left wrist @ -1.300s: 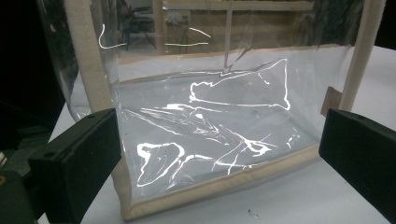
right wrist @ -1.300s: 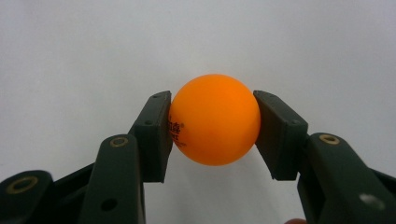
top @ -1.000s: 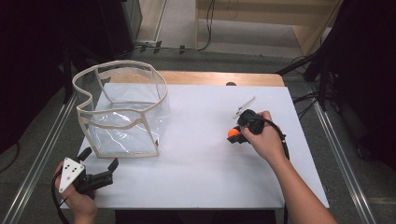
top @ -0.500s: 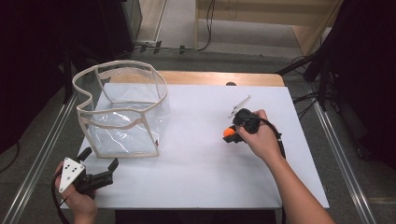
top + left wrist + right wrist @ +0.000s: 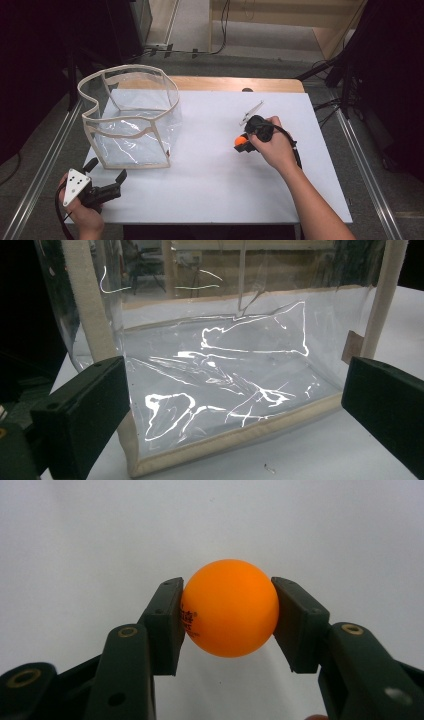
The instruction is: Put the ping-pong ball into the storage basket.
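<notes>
High view had my left tongs (image 5: 106, 176) spread wide with nothing in them, parked at the desk's (image 5: 210, 200) near left corner just in front of the clear bag (image 5: 131, 120), which stood open on top. Over on the right, my right tongs (image 5: 243, 141) were pinching the orange ball (image 5: 229, 614) just above the white surface. So, mid-carry I guess. Next move probably needed a lift over the bag's rim, then letting go.
</notes>
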The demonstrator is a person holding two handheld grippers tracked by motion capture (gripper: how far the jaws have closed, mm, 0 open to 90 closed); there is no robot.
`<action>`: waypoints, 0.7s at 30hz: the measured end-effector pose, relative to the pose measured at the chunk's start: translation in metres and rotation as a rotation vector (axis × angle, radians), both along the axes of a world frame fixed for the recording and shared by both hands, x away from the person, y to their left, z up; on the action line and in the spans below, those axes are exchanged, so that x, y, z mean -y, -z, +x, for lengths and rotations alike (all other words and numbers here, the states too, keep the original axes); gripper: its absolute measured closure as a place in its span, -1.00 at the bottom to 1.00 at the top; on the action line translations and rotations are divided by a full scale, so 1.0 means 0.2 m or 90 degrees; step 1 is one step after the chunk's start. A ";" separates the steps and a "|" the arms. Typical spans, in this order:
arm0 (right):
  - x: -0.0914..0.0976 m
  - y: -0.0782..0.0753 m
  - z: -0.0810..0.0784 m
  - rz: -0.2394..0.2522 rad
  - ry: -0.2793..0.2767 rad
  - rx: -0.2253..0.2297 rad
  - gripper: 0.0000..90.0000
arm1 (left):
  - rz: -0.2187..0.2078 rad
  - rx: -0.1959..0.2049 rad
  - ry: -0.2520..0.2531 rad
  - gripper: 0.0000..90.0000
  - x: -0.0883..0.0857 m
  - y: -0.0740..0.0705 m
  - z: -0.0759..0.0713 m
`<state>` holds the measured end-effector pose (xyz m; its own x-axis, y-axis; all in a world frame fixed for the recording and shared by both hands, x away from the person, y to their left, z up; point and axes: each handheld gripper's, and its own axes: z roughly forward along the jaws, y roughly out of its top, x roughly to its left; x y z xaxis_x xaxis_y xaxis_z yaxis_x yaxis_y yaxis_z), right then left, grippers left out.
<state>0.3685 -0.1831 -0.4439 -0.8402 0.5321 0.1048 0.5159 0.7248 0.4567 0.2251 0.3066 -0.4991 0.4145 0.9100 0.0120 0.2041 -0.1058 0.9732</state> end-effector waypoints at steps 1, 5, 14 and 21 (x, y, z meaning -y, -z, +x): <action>0.00 0.00 0.00 0.002 0.000 0.001 0.06 | 0.000 0.000 0.000 -1.00 0.00 0.00 0.00; -0.02 -0.01 0.00 0.001 -0.004 0.003 0.06 | 0.000 0.001 -0.002 -1.00 0.00 0.00 0.00; -0.06 -0.03 0.02 0.001 -0.012 0.009 0.06 | 0.000 0.001 -0.003 -1.00 0.00 0.00 0.00; -0.09 -0.07 0.03 0.002 -0.022 0.013 0.06 | 0.000 0.001 -0.004 -1.00 0.00 0.00 0.00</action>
<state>0.3749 -0.1646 -0.4308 -0.8598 0.5028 0.0886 0.4814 0.7405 0.4689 0.2249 0.3066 -0.4991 0.4094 0.9123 0.0125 0.2030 -0.1044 0.9736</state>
